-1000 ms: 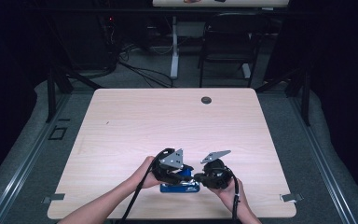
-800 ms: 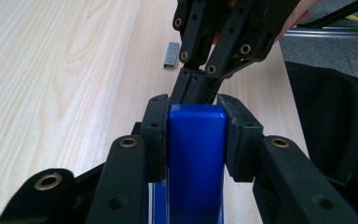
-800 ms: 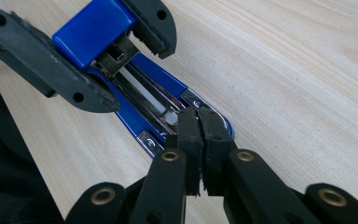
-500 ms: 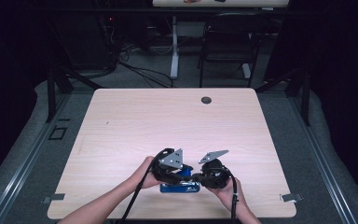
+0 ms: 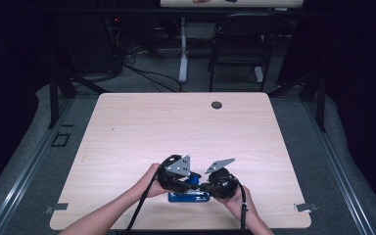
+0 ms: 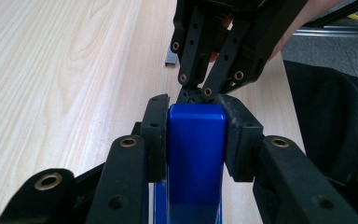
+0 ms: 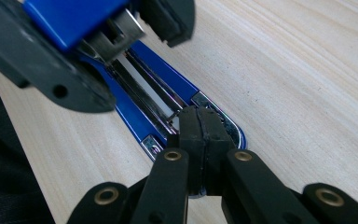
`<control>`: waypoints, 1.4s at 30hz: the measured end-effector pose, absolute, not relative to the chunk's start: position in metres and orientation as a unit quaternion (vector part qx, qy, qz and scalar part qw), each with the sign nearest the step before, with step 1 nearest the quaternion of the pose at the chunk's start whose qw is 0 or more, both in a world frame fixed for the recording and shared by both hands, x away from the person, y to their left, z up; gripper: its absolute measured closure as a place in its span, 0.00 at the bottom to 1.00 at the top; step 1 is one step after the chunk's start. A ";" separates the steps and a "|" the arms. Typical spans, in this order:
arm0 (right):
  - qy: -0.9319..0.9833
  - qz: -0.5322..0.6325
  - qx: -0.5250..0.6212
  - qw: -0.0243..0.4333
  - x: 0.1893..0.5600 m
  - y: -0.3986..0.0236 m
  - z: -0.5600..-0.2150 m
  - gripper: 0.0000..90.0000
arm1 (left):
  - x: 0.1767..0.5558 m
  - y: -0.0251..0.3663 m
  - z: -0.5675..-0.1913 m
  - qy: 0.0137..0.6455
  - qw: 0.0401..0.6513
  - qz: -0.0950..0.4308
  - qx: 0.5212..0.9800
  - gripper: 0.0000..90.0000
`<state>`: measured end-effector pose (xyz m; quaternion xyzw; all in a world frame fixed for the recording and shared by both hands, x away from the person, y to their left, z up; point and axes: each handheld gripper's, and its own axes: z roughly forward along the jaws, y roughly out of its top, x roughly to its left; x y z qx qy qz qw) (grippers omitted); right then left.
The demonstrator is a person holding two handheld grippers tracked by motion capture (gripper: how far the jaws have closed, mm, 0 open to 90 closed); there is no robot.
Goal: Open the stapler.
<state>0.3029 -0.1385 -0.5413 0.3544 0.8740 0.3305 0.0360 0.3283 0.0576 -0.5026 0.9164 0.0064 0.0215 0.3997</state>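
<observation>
A blue stapler (image 5: pixel 188 197) lies open near the table's front edge, its base (image 7: pixel 165 74) flat on the wood. My left gripper (image 6: pixel 196 116) is shut on the stapler's blue top cover (image 6: pixel 196 154), which it holds lifted off the base. My right gripper (image 7: pixel 199 119) has its pads pressed together at the front end of the metal staple channel (image 7: pixel 140 88); whether anything thin is pinched there I cannot tell. In the high view the left gripper (image 5: pixel 188 182) and the right gripper (image 5: pixel 204 188) meet over the stapler, each held by a hand.
The light wooden table (image 5: pixel 176 127) has a dark round grommet (image 5: pixel 217 105) near its far edge. Small metal brackets (image 5: pixel 56 209) sit at the front corners. A black chair (image 5: pixel 235 44) and cables stand on the floor beyond the table.
</observation>
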 end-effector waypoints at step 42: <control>0.877 0.329 0.350 0.032 0.303 -0.138 -0.543 0.98 | 0.328 0.087 -0.483 0.014 0.374 0.016 0.927 0.74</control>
